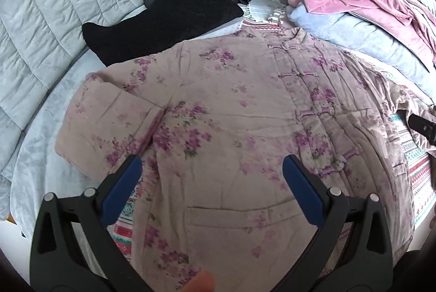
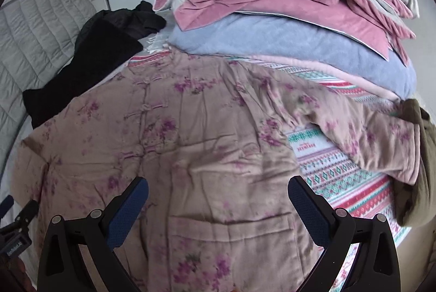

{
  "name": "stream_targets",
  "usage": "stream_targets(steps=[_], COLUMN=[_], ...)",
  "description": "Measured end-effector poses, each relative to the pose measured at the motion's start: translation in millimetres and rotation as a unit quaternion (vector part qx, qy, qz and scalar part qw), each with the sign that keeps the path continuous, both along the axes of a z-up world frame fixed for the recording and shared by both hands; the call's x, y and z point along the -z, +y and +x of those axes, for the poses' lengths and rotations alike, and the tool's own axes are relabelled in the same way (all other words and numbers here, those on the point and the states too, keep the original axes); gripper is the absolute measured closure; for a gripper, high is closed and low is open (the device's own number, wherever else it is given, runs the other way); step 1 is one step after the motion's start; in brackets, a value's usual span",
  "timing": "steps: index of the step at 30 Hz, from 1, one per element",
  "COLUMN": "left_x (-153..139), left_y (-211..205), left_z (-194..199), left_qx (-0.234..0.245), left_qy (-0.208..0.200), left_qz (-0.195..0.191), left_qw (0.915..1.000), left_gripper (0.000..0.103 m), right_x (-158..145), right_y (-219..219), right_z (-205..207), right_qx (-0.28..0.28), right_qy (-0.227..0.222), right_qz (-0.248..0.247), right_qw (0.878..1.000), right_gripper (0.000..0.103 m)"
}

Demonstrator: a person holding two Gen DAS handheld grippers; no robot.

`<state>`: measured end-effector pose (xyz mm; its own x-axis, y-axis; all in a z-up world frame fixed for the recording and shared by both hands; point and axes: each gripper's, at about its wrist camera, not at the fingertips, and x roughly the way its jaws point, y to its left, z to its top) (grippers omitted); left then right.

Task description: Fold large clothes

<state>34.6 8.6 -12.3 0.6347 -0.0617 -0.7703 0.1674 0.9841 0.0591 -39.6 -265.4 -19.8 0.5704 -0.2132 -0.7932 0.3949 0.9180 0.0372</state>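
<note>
Both wide open, holding nothing: left gripper (image 1: 211, 177) near folded sleeve (image 1: 109, 120); right gripper (image 2: 218, 199) nearer outstretched sleeve (image 2: 368, 136); floral jacket (image 1: 231, 114) flat, collar away.

Your left wrist camera looks down from close above the floral jacket (image 1: 218, 114), toward its folded-in sleeve side and the black garment (image 1: 163, 27). Your right wrist camera hangs near its pocket, facing the bedding pile (image 2: 286, 19). Both views share the jacket's buttoned front.
</note>
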Motion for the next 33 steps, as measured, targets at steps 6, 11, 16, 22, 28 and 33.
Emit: stream_targets(steps=[6,11,16,22,28,33], left_x=[13.4,24.3,26.2,24.1,25.6,17.6], left_y=[4.5,10.1,13.7,15.6,21.1,31.4], left_z=[12.9,20.1,20.7,20.4,24.1,29.7], left_qx=[-0.009,-0.019,-0.022,-0.018,-0.018,0.020], left_qy=[0.016,0.030,0.033,0.033,0.035,0.034], left_qz=[-0.001,-0.001,-0.008,-0.017,-0.021,-0.029], left_qw=[0.9998,0.9994,0.9992,0.9992,0.9990,0.9988], left_gripper=[0.000,0.000,0.000,0.000,0.000,0.005], right_x=[25.2,33.2,34.0,36.9,38.2,41.7], right_y=[9.0,10.7,10.0,11.0,10.7,6.5], right_z=[6.6,9.3,8.5,9.0,8.5,8.4], right_qx=[-0.029,-0.041,-0.042,-0.040,-0.037,-0.035], right_qy=[0.016,0.017,0.012,0.017,0.019,0.023], right_qz=[-0.004,0.002,0.002,0.002,0.003,0.009], right_qw=[0.999,0.999,0.999,0.999,0.999,0.999], right_gripper=[0.000,0.000,0.000,0.000,0.000,0.000])
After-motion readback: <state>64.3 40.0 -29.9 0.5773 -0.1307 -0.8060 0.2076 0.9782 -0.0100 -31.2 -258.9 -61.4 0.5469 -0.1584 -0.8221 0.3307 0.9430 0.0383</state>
